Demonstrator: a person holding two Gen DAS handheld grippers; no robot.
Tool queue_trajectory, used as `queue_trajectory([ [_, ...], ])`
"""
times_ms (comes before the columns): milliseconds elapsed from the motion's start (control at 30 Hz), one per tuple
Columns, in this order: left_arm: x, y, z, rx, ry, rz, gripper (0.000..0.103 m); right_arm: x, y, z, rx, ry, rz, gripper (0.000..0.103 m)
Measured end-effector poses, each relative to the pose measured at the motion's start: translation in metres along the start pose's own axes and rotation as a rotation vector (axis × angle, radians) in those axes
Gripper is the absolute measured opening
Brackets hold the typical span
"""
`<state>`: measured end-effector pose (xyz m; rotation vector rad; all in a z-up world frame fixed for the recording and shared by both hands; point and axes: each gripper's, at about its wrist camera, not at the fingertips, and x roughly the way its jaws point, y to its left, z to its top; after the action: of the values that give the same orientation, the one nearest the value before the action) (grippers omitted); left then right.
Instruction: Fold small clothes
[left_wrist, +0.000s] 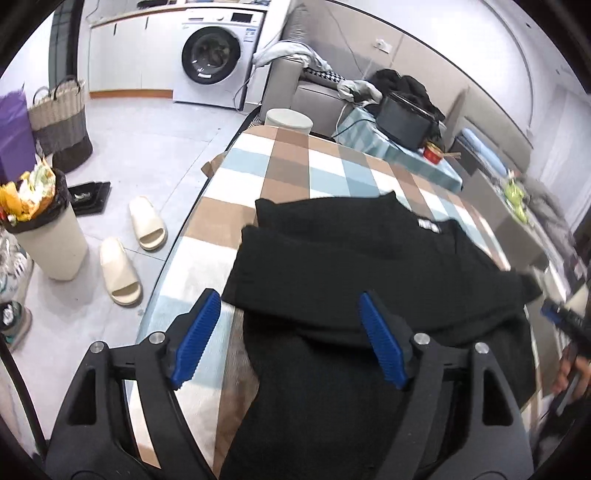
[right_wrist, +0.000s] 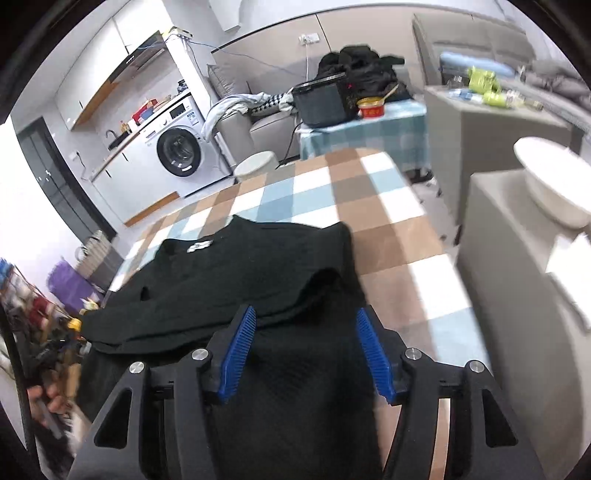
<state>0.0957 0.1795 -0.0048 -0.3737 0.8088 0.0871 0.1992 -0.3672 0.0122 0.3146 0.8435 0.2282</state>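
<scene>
A black garment with a small white label lies partly folded on the checked tablecloth; its upper part is doubled over the lower part. My left gripper is open, its blue pads apart over the garment's left near edge. In the right wrist view the same garment lies on the cloth. My right gripper is open above the garment's right near part, holding nothing. The right gripper also shows blurred at the left wrist view's edge.
Left of the table the floor holds a full bin, two slippers and bags. A washing machine stands at the back. A side table with a black appliance and a grey cabinet with a white bowl lie beyond.
</scene>
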Motion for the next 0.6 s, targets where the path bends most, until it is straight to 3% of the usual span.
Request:
queue_trajectory([
  [167,0.020,0.004,0.012,-0.040,0.040,0.010,0.069,0.012,-0.008,0.005,0.066,0.017,0.051,0.059],
  [233,0.027,0.005,0.014,-0.043,0.048,0.018,0.058,0.017,-0.010,0.009,0.087,0.015,0.057,0.059],
  [367,0.043,0.005,0.021,-0.054,0.061,0.007,0.026,0.029,-0.015,0.018,0.120,0.005,0.085,0.059],
  [433,0.053,0.007,0.025,-0.076,0.064,-0.012,0.019,0.036,-0.017,0.023,0.140,-0.006,0.075,0.058],
  [500,0.057,0.011,0.028,-0.088,0.062,-0.025,0.013,0.048,-0.018,0.026,0.157,-0.005,0.062,0.041],
  [533,0.058,0.011,0.028,-0.092,0.059,-0.027,0.013,0.053,-0.019,0.028,0.174,0.007,0.062,0.022],
  [567,0.057,0.010,0.029,-0.094,0.051,-0.036,0.011,0.057,-0.020,0.029,0.188,0.015,0.064,0.012],
  [600,0.056,0.009,0.029,-0.091,0.045,-0.041,0.010,0.059,-0.021,0.031,0.200,0.011,0.076,0.009],
])
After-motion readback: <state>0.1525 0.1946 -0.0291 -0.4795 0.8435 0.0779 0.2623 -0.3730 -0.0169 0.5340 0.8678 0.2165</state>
